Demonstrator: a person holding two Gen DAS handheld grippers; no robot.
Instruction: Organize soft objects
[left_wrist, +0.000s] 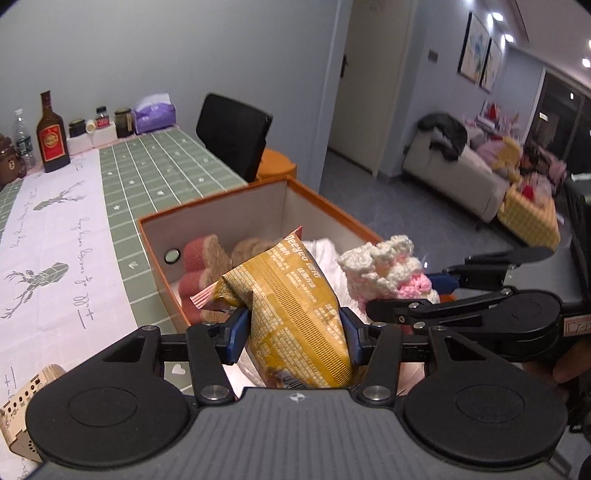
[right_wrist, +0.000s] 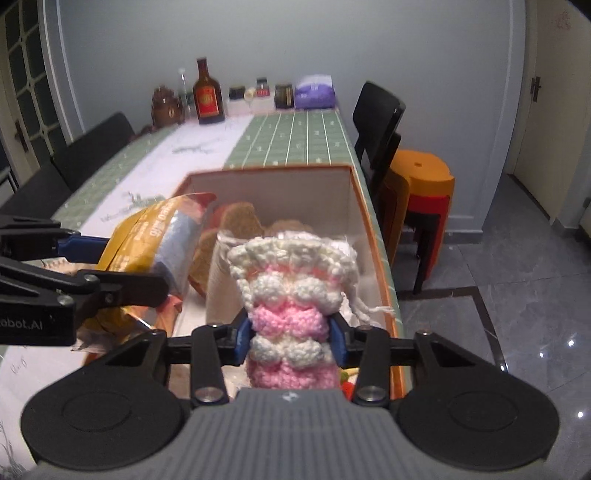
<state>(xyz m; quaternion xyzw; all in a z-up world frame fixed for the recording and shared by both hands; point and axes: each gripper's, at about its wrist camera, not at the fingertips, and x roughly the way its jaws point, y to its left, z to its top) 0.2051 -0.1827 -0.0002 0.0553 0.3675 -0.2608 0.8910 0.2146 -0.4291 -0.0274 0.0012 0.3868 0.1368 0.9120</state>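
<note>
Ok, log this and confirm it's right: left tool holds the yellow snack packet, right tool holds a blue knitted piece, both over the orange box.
One detail is wrong: the knitted piece in the right tool is pink and cream, not blue, as the right wrist view shows. The rest stands: the left tool holds the yellow snack packet, both over the orange box.

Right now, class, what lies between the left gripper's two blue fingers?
The yellow snack packet, pinched by the fingers above the orange box, in the left wrist view.
</note>
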